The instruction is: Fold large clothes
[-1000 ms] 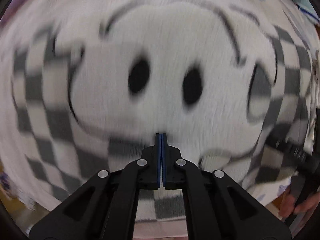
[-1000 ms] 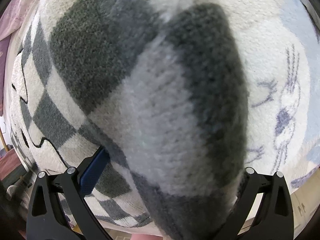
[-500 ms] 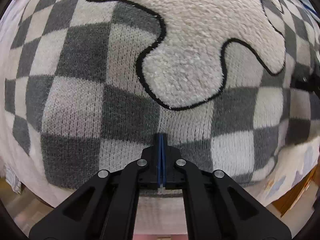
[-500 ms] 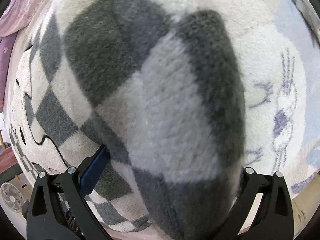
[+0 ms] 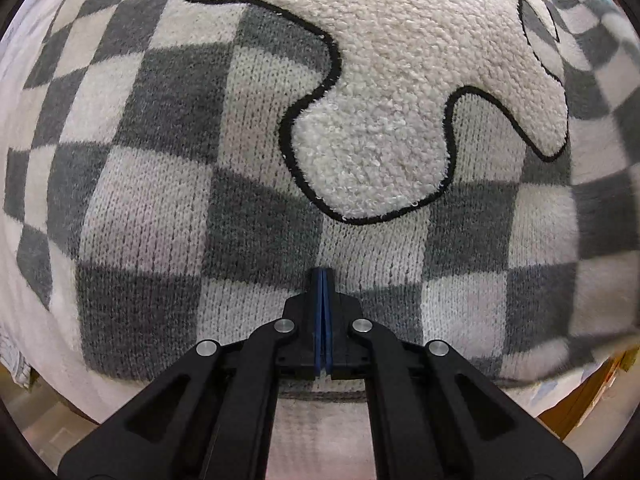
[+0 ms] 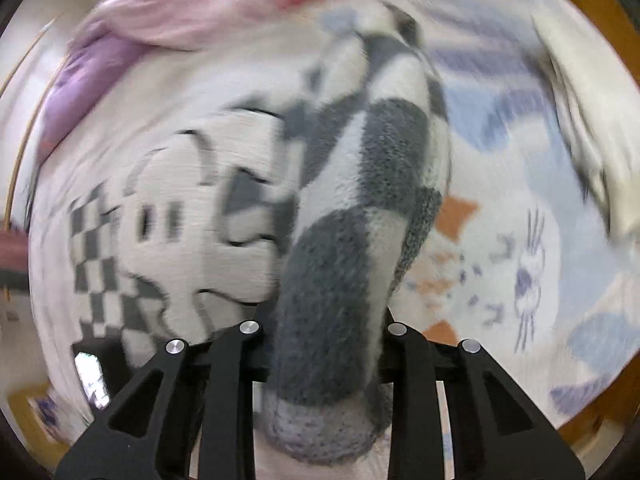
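Observation:
A large grey-and-white checked knit sweater (image 5: 168,184) with a fluffy white cartoon patch (image 5: 384,92) fills the left wrist view. My left gripper (image 5: 322,276) is shut, its blue pads pressed together, tips low over the sweater near the hem; whether cloth is pinched cannot be told. In the right wrist view my right gripper (image 6: 332,320) is shut on a checked sleeve (image 6: 360,208) of the sweater, which covers its fingertips and runs away from the camera. The sweater's body (image 6: 172,216) lies to the left, blurred.
The sweater lies on a bedsheet (image 6: 520,272) printed with blue and orange shapes. Pink and purple bedding (image 6: 132,40) is bunched at the far side. A wooden bed edge (image 5: 576,412) shows at the lower right of the left wrist view.
My right gripper has closed on the sleeve and pulled it back and up, so more of the bed shows. My left gripper has stayed shut and settled near the hem.

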